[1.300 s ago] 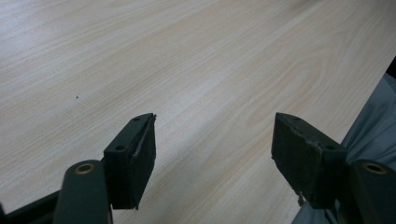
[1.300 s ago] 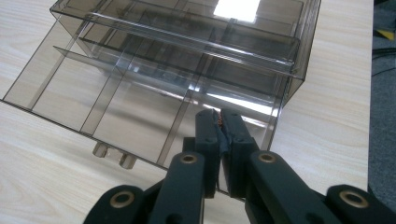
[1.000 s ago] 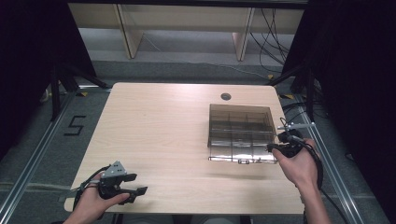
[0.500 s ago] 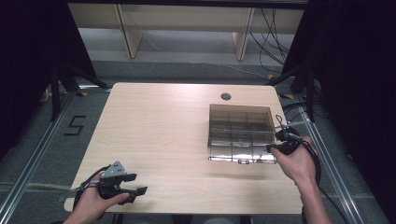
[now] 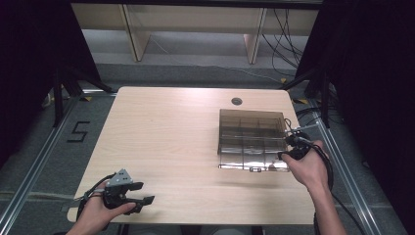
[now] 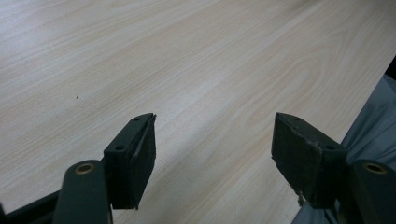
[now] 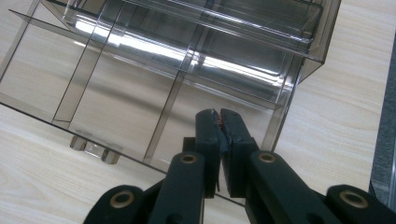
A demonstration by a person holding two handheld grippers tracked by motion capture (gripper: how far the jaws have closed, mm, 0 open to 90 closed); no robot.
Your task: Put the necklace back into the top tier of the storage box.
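Organizer box (image 5: pixel 250 138), smoky clear plastic, sits right of table (image 5: pixel 171 132) centre. Nearest, left gripper (image 5: pixel 140 199) rests spread, empty. Right gripper (image 7: pixel 220 128) pinches something tiny, orange; judged best lowered squarely into one compartment.

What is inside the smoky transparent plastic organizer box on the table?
The smoky transparent plastic organizer box shows divider walls and bare wood table through its compartments. Glare hides part of the far row.

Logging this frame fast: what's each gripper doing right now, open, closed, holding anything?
Left gripper: open, jaws wide apart over bare table, holding nothing.
Right gripper: jaws shut over the clear compartment box; something small and orange shows between them, too small to identify.
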